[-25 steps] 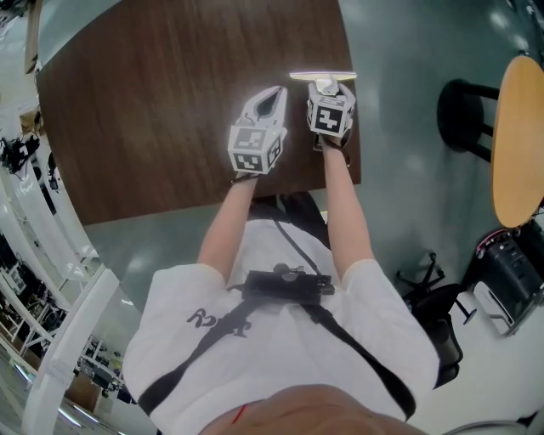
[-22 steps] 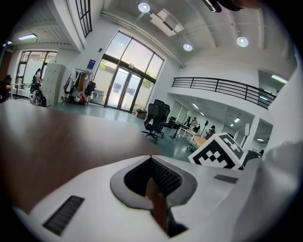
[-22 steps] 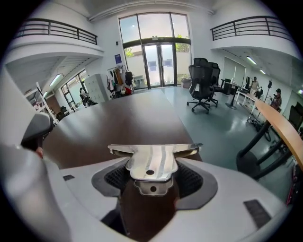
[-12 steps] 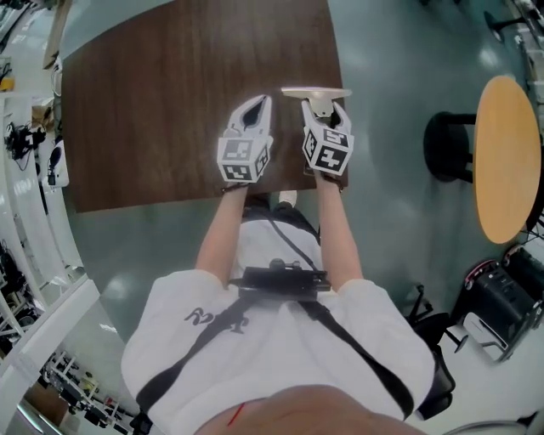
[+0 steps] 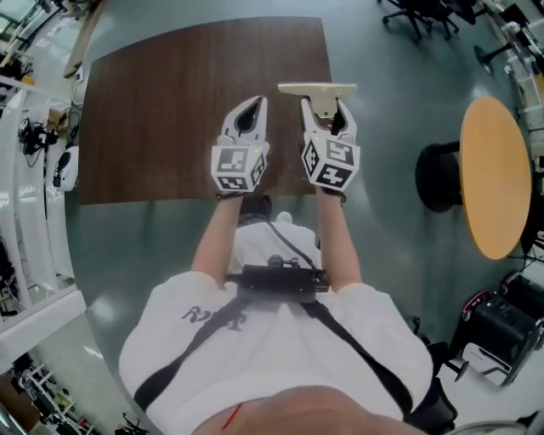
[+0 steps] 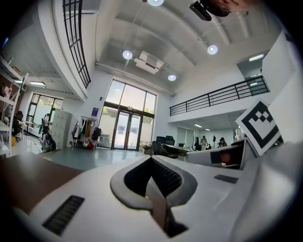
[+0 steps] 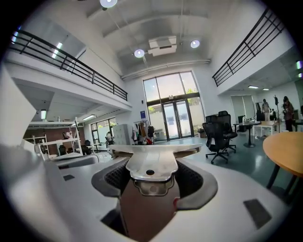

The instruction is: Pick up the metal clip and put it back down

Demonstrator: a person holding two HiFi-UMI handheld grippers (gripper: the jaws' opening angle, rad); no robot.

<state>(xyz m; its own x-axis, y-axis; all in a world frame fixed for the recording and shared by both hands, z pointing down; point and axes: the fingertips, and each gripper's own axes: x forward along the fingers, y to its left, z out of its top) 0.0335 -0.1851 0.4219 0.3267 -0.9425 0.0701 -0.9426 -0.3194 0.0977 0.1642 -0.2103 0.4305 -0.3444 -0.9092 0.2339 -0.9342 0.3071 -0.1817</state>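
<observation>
The metal clip (image 5: 316,89) is a pale wide bar with a short tongue. My right gripper (image 5: 328,108) is shut on that tongue and holds the clip in the air over the right edge of the brown table (image 5: 161,110). In the right gripper view the clip (image 7: 150,163) lies flat between the dark pads (image 7: 113,177), its bar crosswise in front, with my right gripper (image 7: 150,184) closed on it. My left gripper (image 5: 252,105) hovers just left of it, shut and empty. The left gripper view shows my left gripper (image 6: 153,186) with its pads pressed together.
A round light-wood table (image 5: 495,174) and a black stool (image 5: 438,177) stand on the grey floor to the right. Office chairs (image 5: 412,15) stand at the far right. White shelving (image 5: 25,170) runs along the left. Both gripper views look out level across a large hall.
Both grippers have risen away from the table top, the right one still carrying the clip. The head view has shifted, so the table now looks smaller and farther off.
</observation>
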